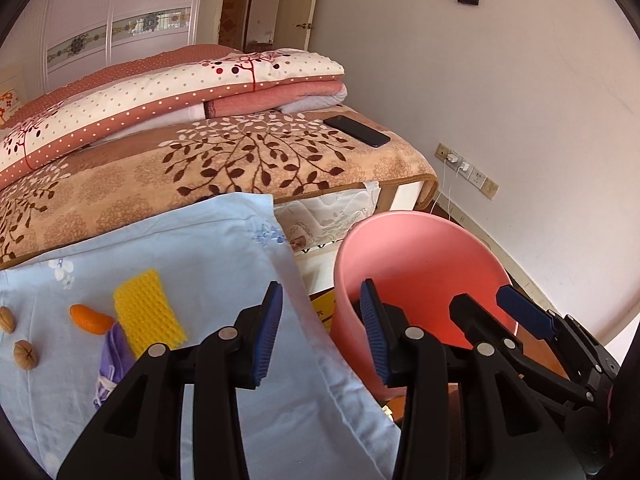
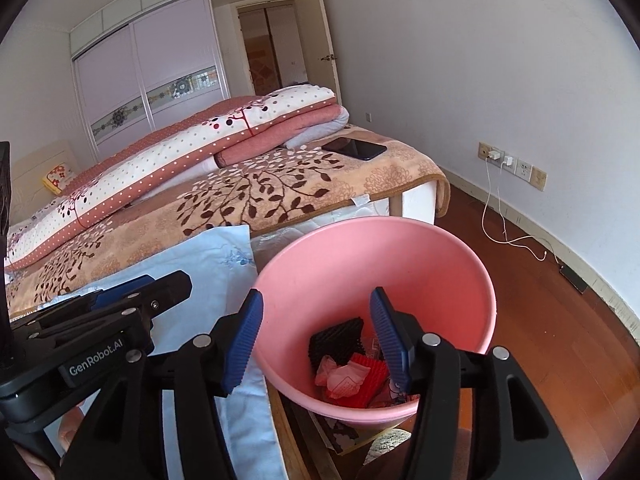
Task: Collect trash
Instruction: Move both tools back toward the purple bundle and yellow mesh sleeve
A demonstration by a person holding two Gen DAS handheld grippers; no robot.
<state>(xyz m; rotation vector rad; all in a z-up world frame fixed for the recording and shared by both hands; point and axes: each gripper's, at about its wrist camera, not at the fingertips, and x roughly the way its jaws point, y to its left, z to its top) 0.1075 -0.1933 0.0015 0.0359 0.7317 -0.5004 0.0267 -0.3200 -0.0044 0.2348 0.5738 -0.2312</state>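
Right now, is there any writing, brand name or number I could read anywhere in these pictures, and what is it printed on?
"GenRobot.AI": white letters on the black body of the left gripper, seen from the right wrist view.
Red and white wrappers in the pink bin: print on them is too small and crumpled to read.
Yellow box beside the bin: dark marks, too blurred to read.
Nothing else legible.

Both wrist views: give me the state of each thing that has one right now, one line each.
left gripper: open, empty
right gripper: open, empty, above the bin
pink bin: upright, trash at the bottom
yellow foam net: flat on the blue cloth
orange piece: on the cloth
two walnuts: on the cloth
phone: on the bed, screen dark
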